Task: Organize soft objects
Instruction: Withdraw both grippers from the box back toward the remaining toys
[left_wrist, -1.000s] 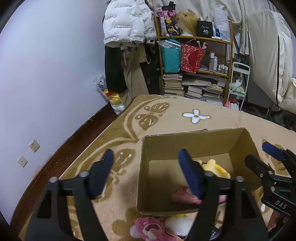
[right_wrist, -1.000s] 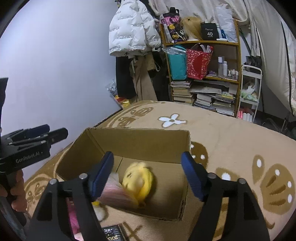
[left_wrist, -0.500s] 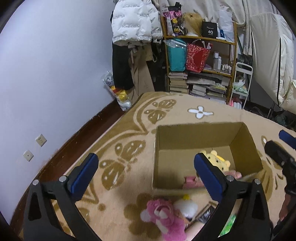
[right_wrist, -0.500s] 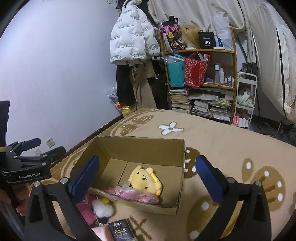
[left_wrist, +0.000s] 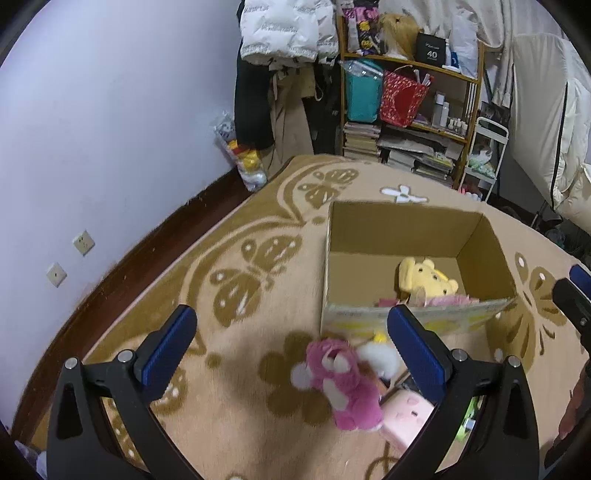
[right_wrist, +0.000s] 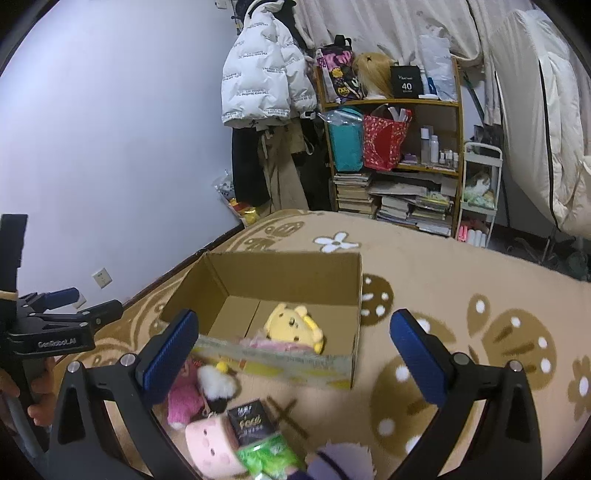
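Note:
An open cardboard box (left_wrist: 399, 232) (right_wrist: 284, 273) stands on the rug. A yellow plush (left_wrist: 424, 277) (right_wrist: 291, 325) lies inside it on a pink frilly piece (right_wrist: 273, 343). In front of the box lie a pink bear plush (left_wrist: 343, 380) (right_wrist: 183, 398), a white fluffy toy (left_wrist: 380, 356) (right_wrist: 216, 382) and a pink square plush (left_wrist: 404, 417) (right_wrist: 210, 446). My left gripper (left_wrist: 291, 321) hangs open above the pink bear, holding nothing. My right gripper (right_wrist: 293, 323) is open and empty over the box's near wall.
A black packet (right_wrist: 251, 421), a green packet (right_wrist: 269, 458) and a purple-white plush (right_wrist: 340, 461) lie near the pile. A cluttered bookshelf (right_wrist: 399, 170) and hanging coats (right_wrist: 266, 92) stand at the back wall. Patterned rug (left_wrist: 258, 258) spreads to the left.
Both grippers' jaws widened and drew back from the box toward me. The yellow plush and pink piece, blurred between the right jaws before, now lie still in the box.

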